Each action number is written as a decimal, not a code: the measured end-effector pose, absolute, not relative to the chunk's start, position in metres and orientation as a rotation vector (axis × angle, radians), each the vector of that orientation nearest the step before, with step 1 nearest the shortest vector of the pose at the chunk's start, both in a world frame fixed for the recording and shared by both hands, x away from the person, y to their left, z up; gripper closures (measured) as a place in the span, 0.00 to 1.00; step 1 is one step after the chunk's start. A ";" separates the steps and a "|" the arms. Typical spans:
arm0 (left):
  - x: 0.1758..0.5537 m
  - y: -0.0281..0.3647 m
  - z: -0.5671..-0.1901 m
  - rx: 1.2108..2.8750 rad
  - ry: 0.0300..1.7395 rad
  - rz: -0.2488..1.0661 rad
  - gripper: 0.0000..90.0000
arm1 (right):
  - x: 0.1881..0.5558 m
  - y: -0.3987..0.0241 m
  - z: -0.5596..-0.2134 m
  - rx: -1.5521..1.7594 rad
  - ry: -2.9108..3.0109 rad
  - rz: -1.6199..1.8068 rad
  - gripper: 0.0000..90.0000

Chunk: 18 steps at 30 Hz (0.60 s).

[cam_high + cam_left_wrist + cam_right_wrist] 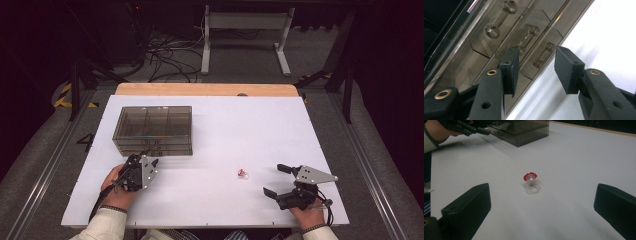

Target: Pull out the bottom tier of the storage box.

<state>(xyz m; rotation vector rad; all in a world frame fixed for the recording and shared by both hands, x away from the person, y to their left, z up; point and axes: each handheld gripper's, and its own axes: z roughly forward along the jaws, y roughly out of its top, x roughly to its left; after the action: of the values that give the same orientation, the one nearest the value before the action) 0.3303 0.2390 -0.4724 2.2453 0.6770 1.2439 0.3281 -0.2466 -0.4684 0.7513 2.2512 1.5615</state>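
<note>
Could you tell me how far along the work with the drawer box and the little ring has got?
Nothing looks finished: the smoky transparent plastic drawer box has its drawers shut. In hand, the left gripper is at the box's front with open jaws either side of a clear drawer handle, not gripping it. Left to do: the small clear ring with a red flower top lies untouched on the white table before the open right gripper.
</note>
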 end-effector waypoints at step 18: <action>0.334 0.235 -0.485 2.307 0.654 1.312 0.71 | 0.328 -0.247 -0.468 0.751 2.252 1.562 0.02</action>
<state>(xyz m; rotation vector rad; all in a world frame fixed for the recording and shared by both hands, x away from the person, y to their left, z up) 0.3336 0.2349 -0.4852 2.3074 0.6536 1.3116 0.3281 -0.2466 -0.4685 0.7511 2.2524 1.5617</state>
